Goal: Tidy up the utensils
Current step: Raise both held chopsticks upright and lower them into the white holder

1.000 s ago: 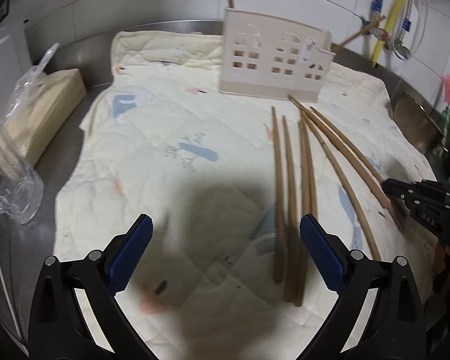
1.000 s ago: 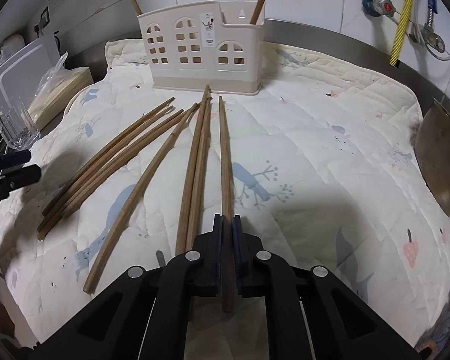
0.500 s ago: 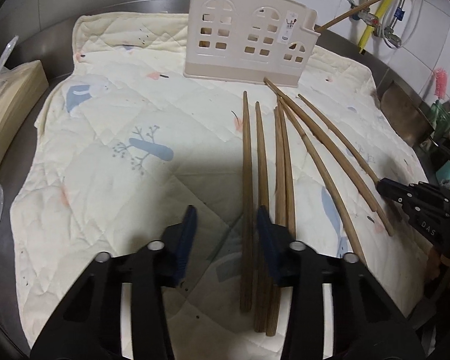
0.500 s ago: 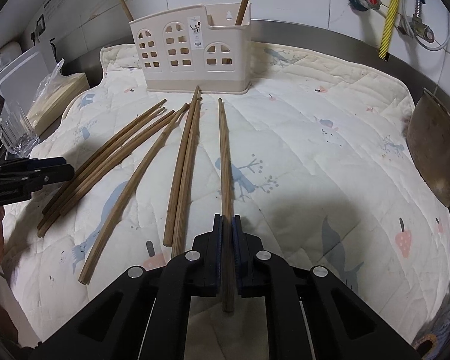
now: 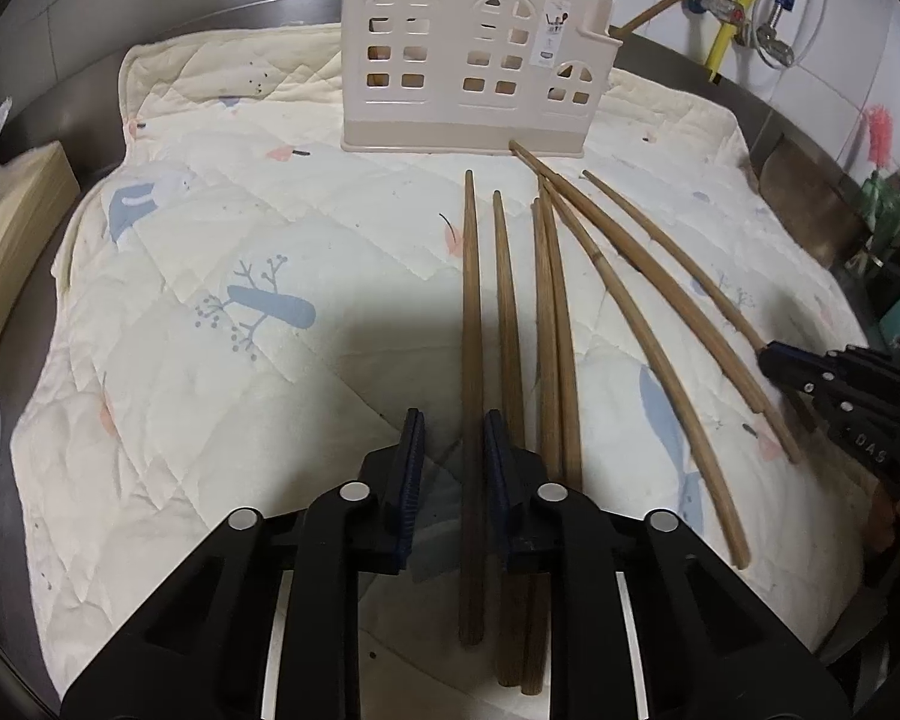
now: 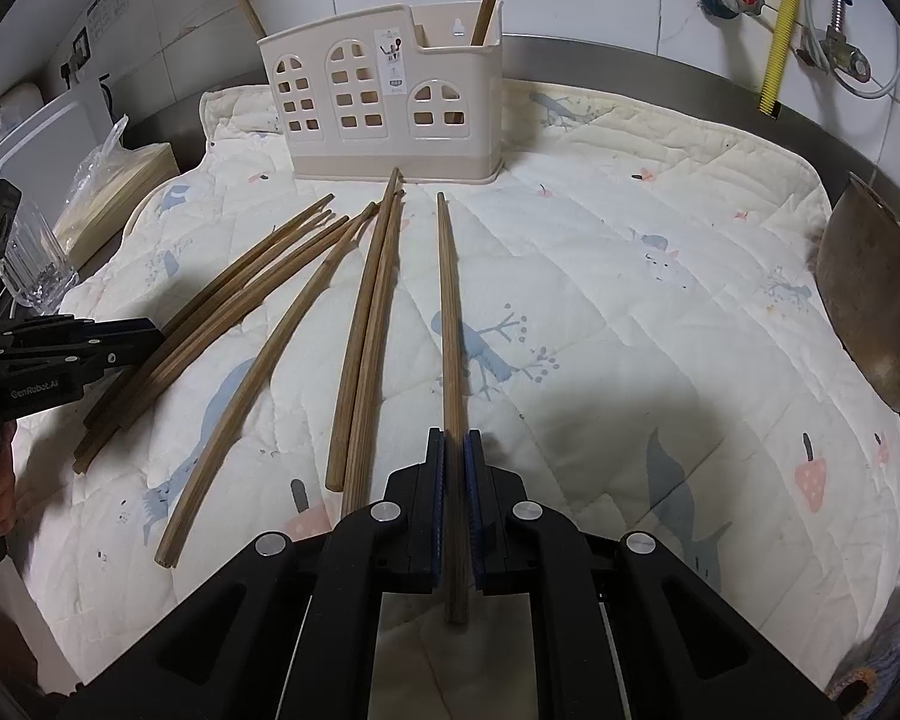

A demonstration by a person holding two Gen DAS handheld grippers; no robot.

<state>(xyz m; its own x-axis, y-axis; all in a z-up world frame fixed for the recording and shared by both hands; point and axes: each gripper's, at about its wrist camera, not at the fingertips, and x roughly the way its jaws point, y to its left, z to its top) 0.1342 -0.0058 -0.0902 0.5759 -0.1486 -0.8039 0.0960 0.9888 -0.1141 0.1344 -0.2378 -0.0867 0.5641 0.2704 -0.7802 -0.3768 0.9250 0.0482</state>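
1. Your right gripper (image 6: 456, 450) is clamped on one chopstick (image 6: 449, 324) — pads pressed to both sides, stick running toward 12 o'clock, its butt end sticking back past the fingers.
2. Your left gripper (image 5: 450, 438) is narrowed but not closed. One chopstick (image 5: 471, 324) sits in the gap; the right pad looks to be touching it, the left pad is clear of it. No grip yet.
3. Holder (image 6: 384, 102) stands upright at 12 o'clock on the quilted mat (image 6: 660, 312), just beyond the chopstick tips. Two sticks already stand in it, one leaning out each end.
4. Loose chopsticks (image 6: 366, 324) lie fanned on the mat from 9 to 12 o'clock of the right gripper — a close pair nearest, one single, then a bundle at the far left.
5. Glass (image 6: 33, 264) at 10 o'clock, off the mat's edge.
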